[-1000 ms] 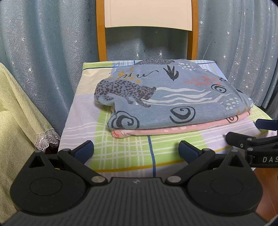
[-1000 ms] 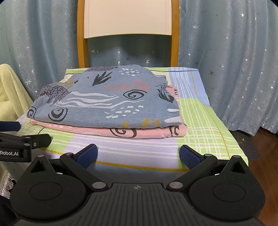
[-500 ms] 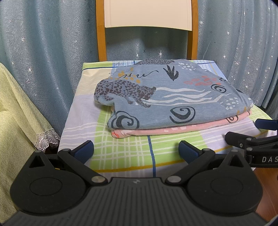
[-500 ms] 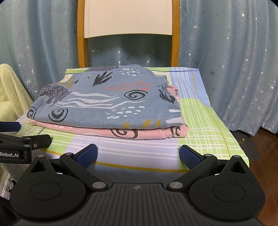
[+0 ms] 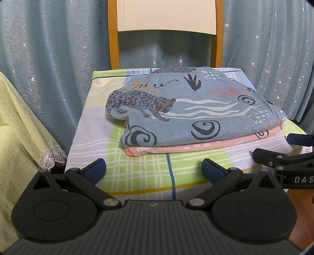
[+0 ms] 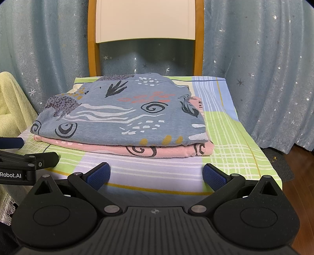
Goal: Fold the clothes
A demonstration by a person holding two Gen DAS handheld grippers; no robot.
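Note:
A folded blue garment with a leopard and swirl print (image 5: 186,113) (image 6: 125,115) lies on top of a folded pink garment (image 5: 206,146) (image 6: 157,150). Both rest on a chair seat covered by a plaid cloth (image 5: 137,172) (image 6: 225,141). My left gripper (image 5: 154,171) is open and empty, just in front of the stack near the seat's front edge. My right gripper (image 6: 156,175) is open too, with nothing between its fingers, also short of the stack. Each gripper shows at the edge of the other's view.
The wooden chair back (image 5: 166,17) (image 6: 145,19) rises behind the stack. Blue starred curtains (image 5: 49,58) (image 6: 265,68) hang all around. A yellow-green cloth with lace trim (image 5: 21,127) drapes at the left. Wooden floor (image 6: 300,176) shows at the right.
The right wrist view has edged slightly closer to the stack. The left gripper and the garments have hardly moved.

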